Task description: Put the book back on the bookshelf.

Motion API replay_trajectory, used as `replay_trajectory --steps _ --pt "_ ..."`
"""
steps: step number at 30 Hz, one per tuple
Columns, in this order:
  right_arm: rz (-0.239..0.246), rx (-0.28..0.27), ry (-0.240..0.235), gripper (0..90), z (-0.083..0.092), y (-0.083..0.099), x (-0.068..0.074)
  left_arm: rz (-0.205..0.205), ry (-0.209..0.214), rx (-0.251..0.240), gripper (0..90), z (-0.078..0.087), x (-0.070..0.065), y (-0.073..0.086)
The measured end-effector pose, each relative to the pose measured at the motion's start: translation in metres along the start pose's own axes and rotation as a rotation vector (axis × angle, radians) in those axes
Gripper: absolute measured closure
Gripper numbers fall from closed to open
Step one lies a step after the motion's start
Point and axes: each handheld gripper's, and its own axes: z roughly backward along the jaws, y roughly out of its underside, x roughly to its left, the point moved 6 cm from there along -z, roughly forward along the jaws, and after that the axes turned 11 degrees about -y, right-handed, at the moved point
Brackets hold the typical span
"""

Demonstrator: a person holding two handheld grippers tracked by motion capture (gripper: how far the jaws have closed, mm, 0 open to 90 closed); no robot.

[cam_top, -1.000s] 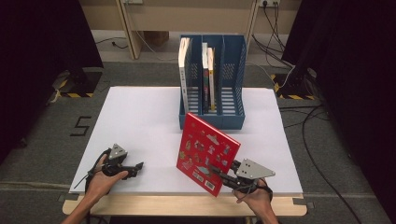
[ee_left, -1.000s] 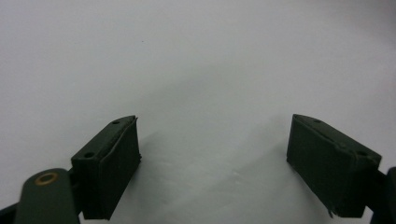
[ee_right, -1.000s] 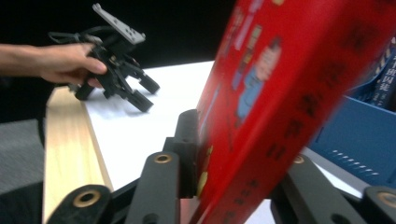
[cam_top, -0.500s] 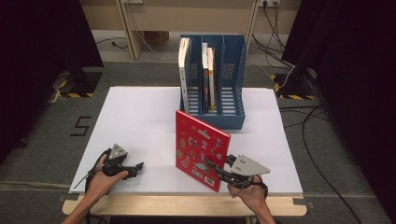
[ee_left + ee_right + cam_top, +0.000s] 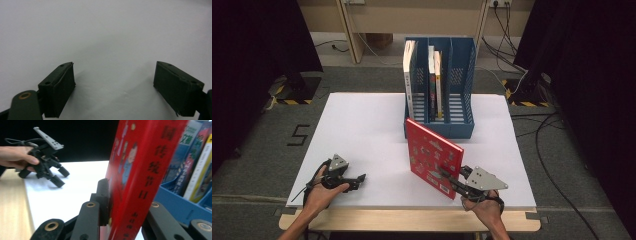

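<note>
Right gripper (image 5: 443, 174), jaws just closed further, clamped on the lower edge of a red picture book (image 5: 432, 156), which stands upright on the white table (image 5: 362, 125) just in front of the blue file rack (image 5: 462, 75). In the right gripper view the book (image 5: 140, 180) sits between both jaws. The rack holds several upright books (image 5: 434, 82). Left gripper (image 5: 358, 179), jaws parted and empty, rests on the table at the near left, well apart from the book.
</note>
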Motion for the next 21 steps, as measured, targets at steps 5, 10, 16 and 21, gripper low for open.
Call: replay_trajectory --steps 5,10,16,21 --pt "-0.049 0.000 0.000 75.8 0.002 0.004 0.000 0.000 -0.001 0.000 16.1 0.000 0.000 0.000" --pt "-0.094 -0.033 -0.010 75.8 -0.002 0.002 -0.001 0.000 0.000 0.000 16.1 0.000 0.000 0.000" --pt "-0.130 -0.064 -0.029 76.0 -0.011 -0.002 -0.003 0.000 0.000 0.000 16.1 0.000 0.000 0.000" --pt "-0.150 -0.067 -0.023 75.9 -0.014 -0.003 -0.004 0.000 -0.001 0.000 16.0 0.000 0.000 0.000"
